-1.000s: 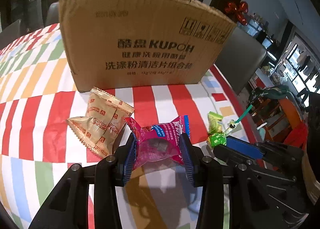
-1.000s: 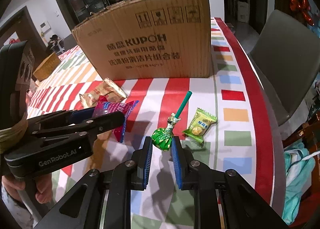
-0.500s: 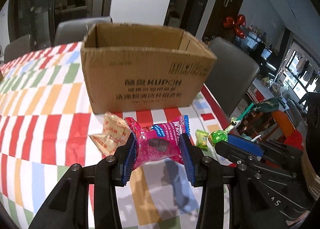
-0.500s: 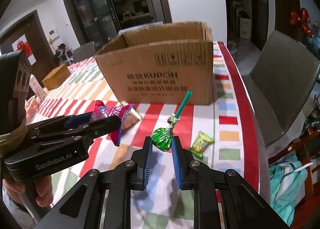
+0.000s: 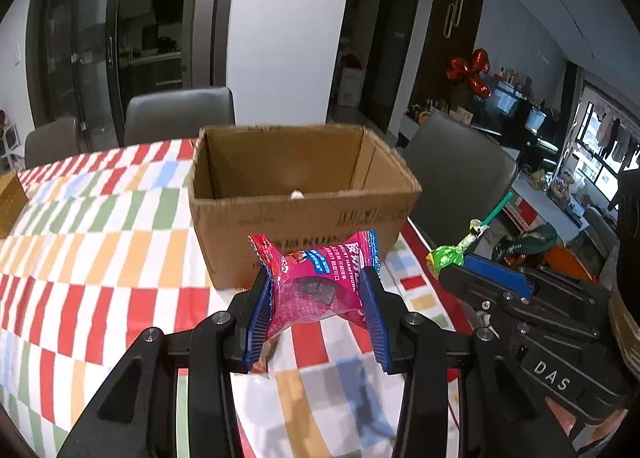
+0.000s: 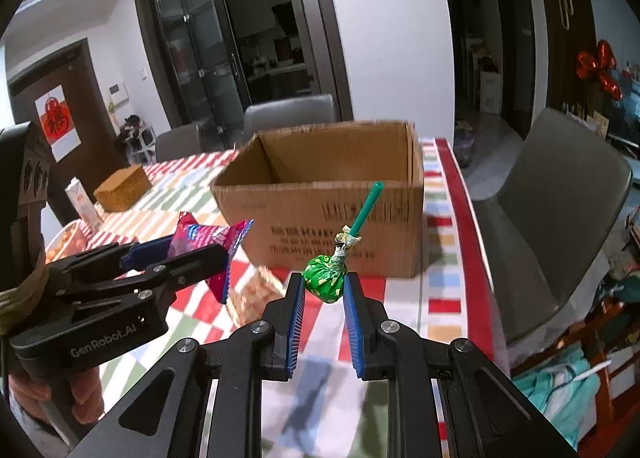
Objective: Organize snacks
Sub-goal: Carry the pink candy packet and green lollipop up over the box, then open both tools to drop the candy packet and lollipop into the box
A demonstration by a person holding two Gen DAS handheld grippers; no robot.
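My left gripper (image 5: 316, 294) is shut on a pink snack packet (image 5: 318, 282), held in the air in front of the open cardboard box (image 5: 300, 209). In the right wrist view the same packet (image 6: 208, 238) shows at the left, in the left gripper (image 6: 180, 258). My right gripper (image 6: 322, 298) is shut on a green-wrapped lollipop (image 6: 326, 278) whose teal stick points up toward the box (image 6: 332, 213). From the left wrist view the lollipop (image 5: 448, 258) sits at the tip of the right gripper (image 5: 460, 268). Something small and white (image 5: 297, 194) peeks over the box's near rim.
The table wears a checked red, orange, green and blue cloth (image 5: 100, 242). A tan snack packet (image 6: 256, 294) lies on it below the grippers. Grey chairs (image 6: 560, 217) stand along the right side and behind the box. A wicker basket (image 6: 124, 187) and a carton (image 6: 82, 197) sit at the far left.
Both grippers have risen with their snacks. The box now appears lower in both views, with its open inside showing. The yellow-green candy is out of sight.
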